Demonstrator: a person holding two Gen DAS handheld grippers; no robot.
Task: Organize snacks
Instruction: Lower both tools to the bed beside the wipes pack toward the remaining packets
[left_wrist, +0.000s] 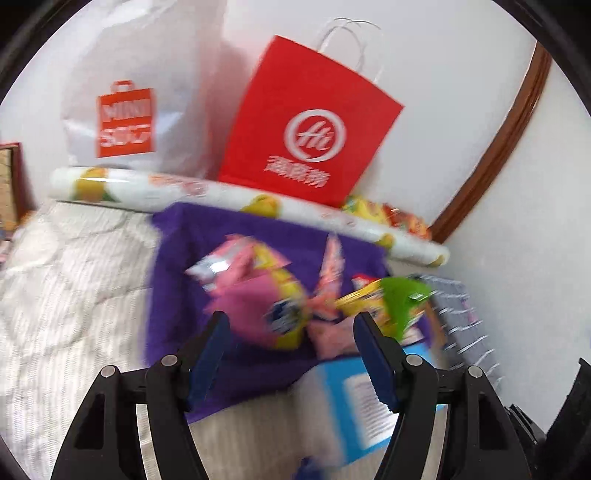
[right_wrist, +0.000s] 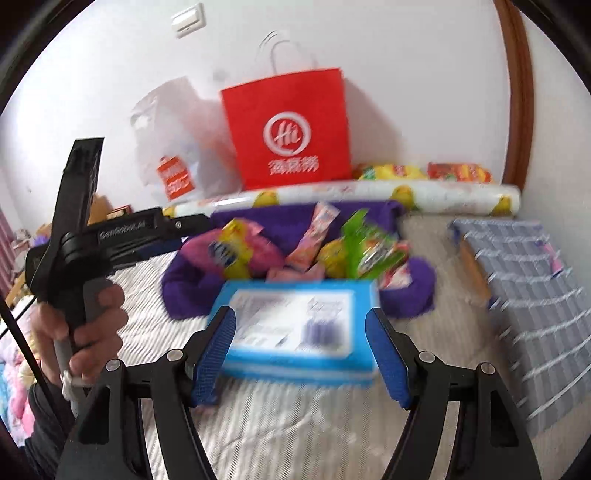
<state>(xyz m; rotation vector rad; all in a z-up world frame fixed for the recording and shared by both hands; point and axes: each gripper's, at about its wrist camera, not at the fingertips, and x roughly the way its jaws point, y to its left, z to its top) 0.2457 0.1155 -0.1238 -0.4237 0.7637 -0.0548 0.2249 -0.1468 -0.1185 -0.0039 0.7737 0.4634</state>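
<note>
Inspecting a quilted bed (right_wrist: 280, 424) against a white wall (right_wrist: 406, 74): snacks (right_wrist: 295, 243) heaped on purple cloth (left_wrist: 177, 295). Both my tools (left_wrist: 290, 325) (right_wrist: 301, 325) apart, empty. Only the right view shows my hand (right_wrist: 85, 332)

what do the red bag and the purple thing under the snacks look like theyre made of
Red bag: likely paper, matte; stiff flat sides, sharp corners, thin white cord handles.
Purple cloth: probably plush or fleece fabric; fuzzy surface, soft rolled edges. Blur leaves the weave unclear.

Black grippers (right_wrist: 301, 350) with blue textured pads (right_wrist: 216, 354), silver screws, "GenRobot.AI" lettering.
</note>
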